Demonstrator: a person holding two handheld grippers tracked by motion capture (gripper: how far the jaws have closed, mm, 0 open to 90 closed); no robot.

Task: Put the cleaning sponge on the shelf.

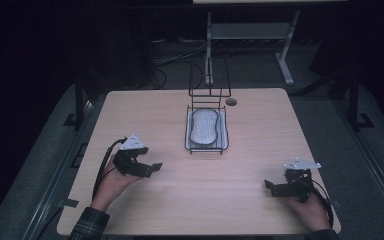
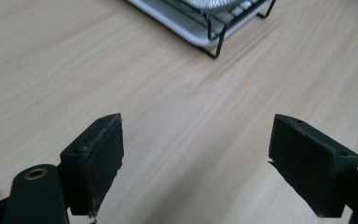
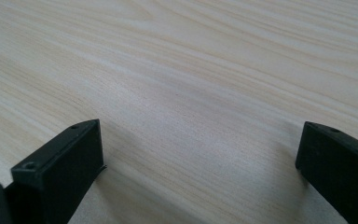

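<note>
text: none readable | labels: none | brands: none | numbers: none | signs: none

This looks like a lab or test room. A bare wooden table (image 1: 200,195) stands in a dark space, with loose cables (image 1: 175,55) on the floor and a metal desk frame (image 1: 285,60) behind.

Pale wood-grain table (image 1: 180,200), black wire rack (image 1: 207,95), white tray (image 1: 224,131), plaid sleeve (image 1: 90,224)
</note>
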